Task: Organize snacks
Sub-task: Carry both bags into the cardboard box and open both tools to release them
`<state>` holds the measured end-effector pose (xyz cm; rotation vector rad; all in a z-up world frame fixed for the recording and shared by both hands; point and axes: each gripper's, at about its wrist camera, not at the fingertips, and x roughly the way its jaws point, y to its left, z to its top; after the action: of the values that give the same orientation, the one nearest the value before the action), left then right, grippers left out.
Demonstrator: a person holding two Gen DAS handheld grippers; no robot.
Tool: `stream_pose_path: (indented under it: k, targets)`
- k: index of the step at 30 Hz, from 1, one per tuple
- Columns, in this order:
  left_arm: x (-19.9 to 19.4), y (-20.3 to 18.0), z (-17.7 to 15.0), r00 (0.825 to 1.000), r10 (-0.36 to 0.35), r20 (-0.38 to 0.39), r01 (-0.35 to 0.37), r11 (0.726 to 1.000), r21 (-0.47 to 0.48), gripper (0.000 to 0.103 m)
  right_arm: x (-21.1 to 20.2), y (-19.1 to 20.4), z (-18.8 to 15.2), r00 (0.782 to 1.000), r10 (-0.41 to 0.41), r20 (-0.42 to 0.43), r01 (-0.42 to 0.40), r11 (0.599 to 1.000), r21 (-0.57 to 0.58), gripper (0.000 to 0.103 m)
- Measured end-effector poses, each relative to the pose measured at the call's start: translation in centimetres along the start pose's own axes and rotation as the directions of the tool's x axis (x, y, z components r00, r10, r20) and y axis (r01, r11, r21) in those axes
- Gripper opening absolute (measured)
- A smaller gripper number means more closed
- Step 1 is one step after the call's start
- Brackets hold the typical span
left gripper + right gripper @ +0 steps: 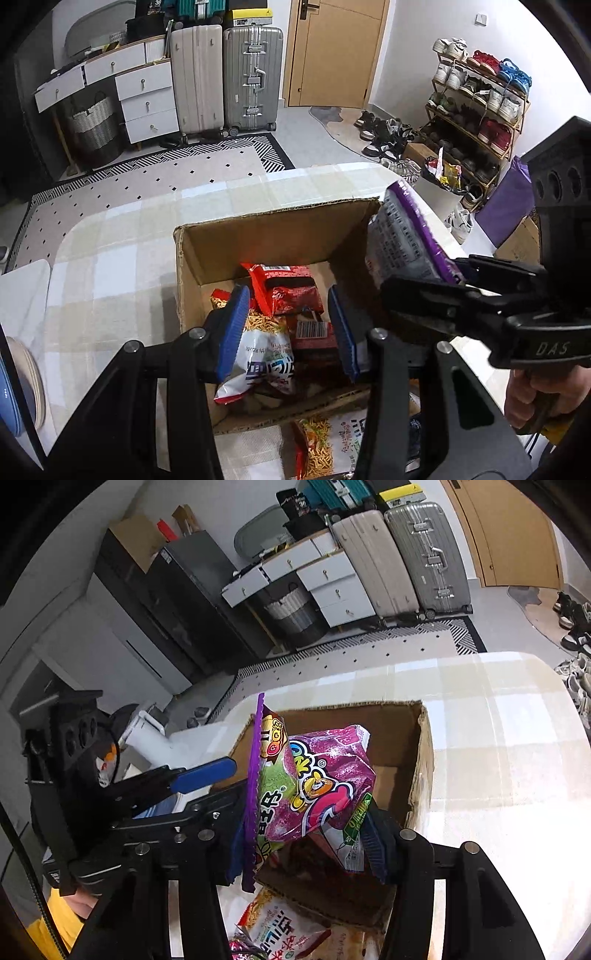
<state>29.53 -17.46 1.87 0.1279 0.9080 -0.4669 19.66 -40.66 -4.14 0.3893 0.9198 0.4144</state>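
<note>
An open cardboard box point(258, 236) stands on the checked table point(110, 280) and holds several snack packs, among them a red packet point(288, 288) and a white noodle-snack bag point(266, 354). My left gripper point(288, 328) is open and empty, its blue pads just above the box's contents. My right gripper point(306, 845) is shut on a purple snack bag point(317, 775) and holds it over the box point(421, 760). In the left wrist view the purple bag point(406, 236) hangs over the box's right wall, held by the right gripper point(443, 284).
More snack bags lie on the table in front of the box point(332, 443) point(280, 930). Stacked plates point(22, 391) sit at the table's left edge. Suitcases point(225, 77), drawers point(144, 92) and a shoe rack point(476, 99) stand beyond the table.
</note>
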Motion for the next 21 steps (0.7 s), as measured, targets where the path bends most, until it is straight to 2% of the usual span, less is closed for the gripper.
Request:
stream_pose_path:
  k: [1,7,12,21]
  targets:
    - [-0.1,0.2,-0.2,1.0,0.002,0.0,-0.002,1.0,-0.002,0.041,0.1,0.1,0.0,1.0,-0.007,-0.002,0.007,1.0,-0.005,0.056]
    - [-1.3,0.4,-1.9,1.0,0.007,0.0,-0.007,1.0,-0.015,0.042,0.0,0.4,-0.4,0.999,-0.041,0.006,0.041,0.999,-0.027,0.06]
    - [-3.0,0.3,-2.8,1.0,0.013,0.01,-0.013,1.0,-0.019,0.047,-0.7,0.9,-0.5,0.999,-0.053,0.01,0.054,0.998,-0.038,0.068]
    - [-6.8,-0.3,-3.7,0.999,0.019,0.033,-0.018,1.0,-0.016,0.054,-4.0,3.9,-0.5,0.995,-0.046,0.085,0.056,0.992,-0.116,0.068]
